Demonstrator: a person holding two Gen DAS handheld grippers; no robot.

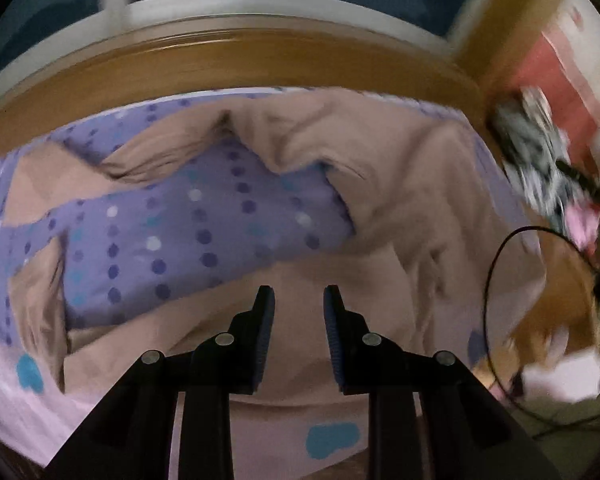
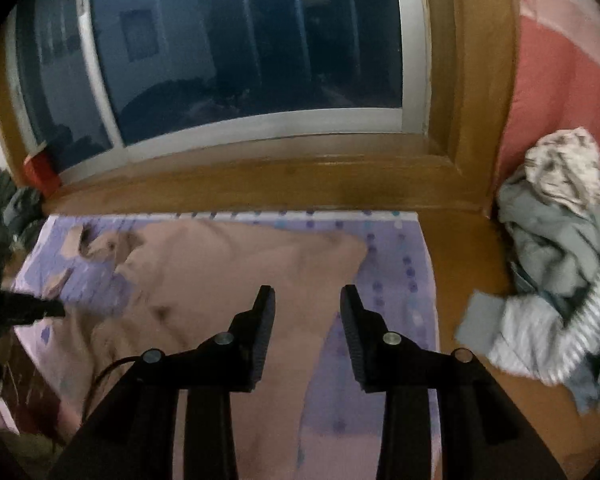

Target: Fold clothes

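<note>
A tan garment [image 1: 400, 200] lies crumpled and partly spread on a purple dotted sheet [image 1: 180, 232], with folds and a sleeve-like strip running to the left. My left gripper [image 1: 299, 292] hovers over the garment's near part, open, with nothing between its fingers. In the right wrist view the same tan garment [image 2: 220, 272] stretches across the sheet [image 2: 400, 280]. My right gripper [image 2: 306, 292] is above its right edge, open and empty. The pictures are blurred.
A wooden sill [image 2: 260, 176] and a dark window [image 2: 240, 60] run behind the sheet. A pile of grey and patterned clothes [image 2: 560, 260] lies at the right by a red cushion [image 2: 560, 80]. Dark clothes [image 2: 8, 204] sit at the far left. A black cable [image 1: 488, 280] loops at the right.
</note>
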